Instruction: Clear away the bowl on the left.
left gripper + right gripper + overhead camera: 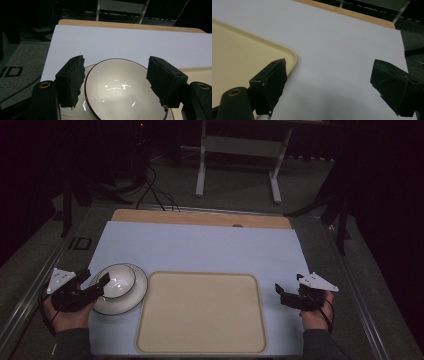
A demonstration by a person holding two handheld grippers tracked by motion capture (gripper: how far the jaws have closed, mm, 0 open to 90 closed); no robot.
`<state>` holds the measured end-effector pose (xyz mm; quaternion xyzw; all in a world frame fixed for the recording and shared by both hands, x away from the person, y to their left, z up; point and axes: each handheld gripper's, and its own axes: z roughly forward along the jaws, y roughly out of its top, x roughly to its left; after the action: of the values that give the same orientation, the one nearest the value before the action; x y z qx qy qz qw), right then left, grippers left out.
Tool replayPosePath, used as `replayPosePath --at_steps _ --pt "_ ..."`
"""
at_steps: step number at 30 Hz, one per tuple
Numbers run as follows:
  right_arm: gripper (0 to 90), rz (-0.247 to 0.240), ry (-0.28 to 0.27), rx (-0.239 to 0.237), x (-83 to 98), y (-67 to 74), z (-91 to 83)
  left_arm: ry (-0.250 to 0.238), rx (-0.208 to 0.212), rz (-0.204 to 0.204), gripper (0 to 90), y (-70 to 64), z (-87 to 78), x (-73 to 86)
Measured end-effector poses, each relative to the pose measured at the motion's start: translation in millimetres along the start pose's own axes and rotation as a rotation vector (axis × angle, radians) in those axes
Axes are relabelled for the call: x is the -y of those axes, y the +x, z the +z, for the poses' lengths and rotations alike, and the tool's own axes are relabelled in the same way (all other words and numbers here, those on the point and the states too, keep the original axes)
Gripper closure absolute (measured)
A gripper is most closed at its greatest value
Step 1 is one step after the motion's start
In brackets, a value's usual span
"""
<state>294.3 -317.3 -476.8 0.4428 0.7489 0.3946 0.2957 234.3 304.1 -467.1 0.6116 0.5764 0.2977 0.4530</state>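
The bowl (pixel 120 90) is straddled by the left gripper's (pixel 97 282) open fingers at eight o'clock; the right gripper's (pixel 282 295) fingers are held open, empty

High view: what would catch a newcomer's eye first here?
A white bowl with a dark rim sits on a plate at the table's left, with the open left gripper at it. Beside it lies a big bare beige tray. The right gripper hangs open over the white sheet, right of the tray.
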Motion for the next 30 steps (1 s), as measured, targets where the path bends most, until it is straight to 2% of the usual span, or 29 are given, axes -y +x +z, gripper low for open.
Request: replayPosePath --at_steps 12,22,24,25,26,30 --pt "13.3 -0.004 -0.011 0.001 -0.5 0.7 -1.1 0.001 0.0 0.0 31.3 0.3 -0.1 0.0" --pt "13.3 -0.001 -0.015 0.003 -0.6 0.1 -1.4 0.029 -0.014 -0.008 31.3 3.2 4.7 1.6" --pt "13.3 -0.001 -0.015 0.003 -0.6 -0.2 -1.5 0.042 -0.027 -0.013 31.6 4.8 7.4 2.4" --pt "13.2 -0.001 -0.015 0.003 -0.6 0.0 -1.4 0.06 -0.051 -0.008 31.8 6.6 11.3 3.0" --pt "13.2 -0.001 -0.015 0.003 -0.6 0.0 -1.4 0.06 -0.051 -0.008 32.2 6.6 11.3 3.0" --pt "13.2 -0.003 -0.016 0.003 -0.7 0.0 -1.4 0.113 -0.069 -0.016 32.8 10.5 19.8 5.9"
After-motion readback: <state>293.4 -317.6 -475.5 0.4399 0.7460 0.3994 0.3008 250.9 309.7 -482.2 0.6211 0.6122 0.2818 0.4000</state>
